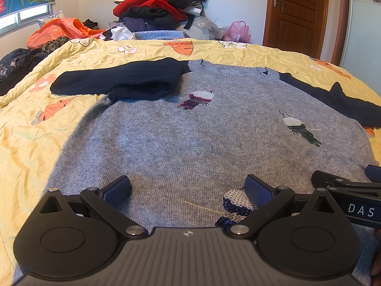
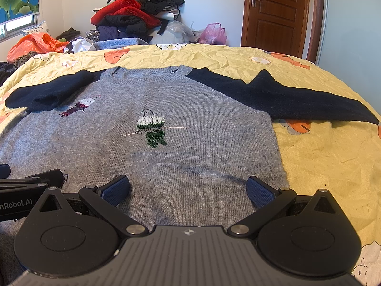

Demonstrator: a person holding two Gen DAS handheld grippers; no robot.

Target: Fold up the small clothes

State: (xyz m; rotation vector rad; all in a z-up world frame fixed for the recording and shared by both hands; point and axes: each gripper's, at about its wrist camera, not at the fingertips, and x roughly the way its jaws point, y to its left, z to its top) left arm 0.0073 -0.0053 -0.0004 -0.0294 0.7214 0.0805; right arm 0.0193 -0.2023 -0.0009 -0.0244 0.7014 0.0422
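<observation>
A grey knit sweater point(image 1: 190, 133) point(image 2: 185, 147) with sequin birds lies flat, front up, on the yellow bedspread, neck away from me. Its dark navy left sleeve point(image 1: 119, 81) point(image 2: 47, 93) is folded back on itself at the shoulder. The right sleeve point(image 1: 333, 100) point(image 2: 285, 97) stretches out to the right. My left gripper point(image 1: 188, 190) hovers open over the sweater's lower hem, beside a sequin bird point(image 1: 238, 205). My right gripper point(image 2: 188, 190) is open over the hem nearer the sweater's right edge. Each gripper shows at the edge of the other's view. Nothing is held.
The yellow flowered bedspread point(image 2: 321, 166) extends right and left of the sweater. A tall heap of clothes point(image 1: 157, 7) and plastic bags point(image 1: 62, 31) sits along the far side by the wall. A wooden door point(image 2: 276, 12) stands at the back right.
</observation>
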